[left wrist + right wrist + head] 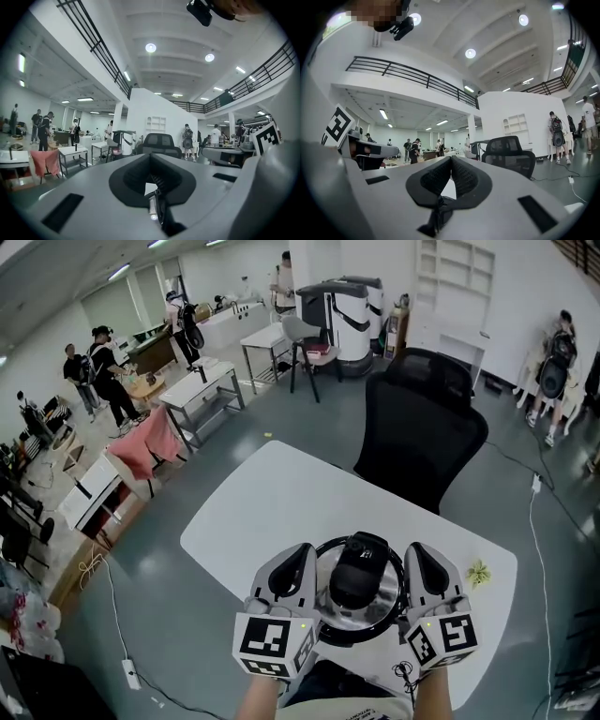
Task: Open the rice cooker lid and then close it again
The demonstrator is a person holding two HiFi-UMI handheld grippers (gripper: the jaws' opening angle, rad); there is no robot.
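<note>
The rice cooker is set at the near edge of the white surface, flanked by the left tool and the right tool, both fully closed and empty.

1 rice cooker, 2 claws, 1 near table, 1 near chair.

No word, number or brand can be read anywhere. The only printed signs are black-and-white square patterns on the cubes. One marker is on the left gripper, near left; another marker is on the right gripper, near right. Each gripper view catches the other cube's marker at its edge.
</note>
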